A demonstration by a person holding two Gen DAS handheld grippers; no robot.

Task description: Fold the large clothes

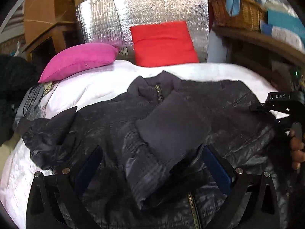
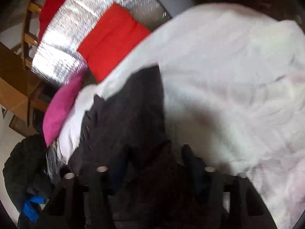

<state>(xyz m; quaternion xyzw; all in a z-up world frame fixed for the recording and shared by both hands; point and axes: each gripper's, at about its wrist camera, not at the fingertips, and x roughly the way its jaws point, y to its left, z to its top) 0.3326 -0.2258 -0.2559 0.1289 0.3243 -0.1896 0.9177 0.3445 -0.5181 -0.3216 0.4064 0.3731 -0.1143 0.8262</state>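
Observation:
A large dark jacket with a brass zipper lies spread front-up on the white bedcover. One sleeve is folded across its chest. My left gripper is open just above the jacket's lower front, its blue-padded fingers either side of the sleeve cuff. The right gripper shows at the right edge of the left wrist view, held by a hand. In the blurred right wrist view the right gripper is over the jacket's edge; its fingers appear spread with dark fabric between them.
A pink cushion and a red cushion lie at the head of the bed against a silver foil panel. A wicker basket with clothes stands on a shelf at back right. Dark clothes are piled at the left.

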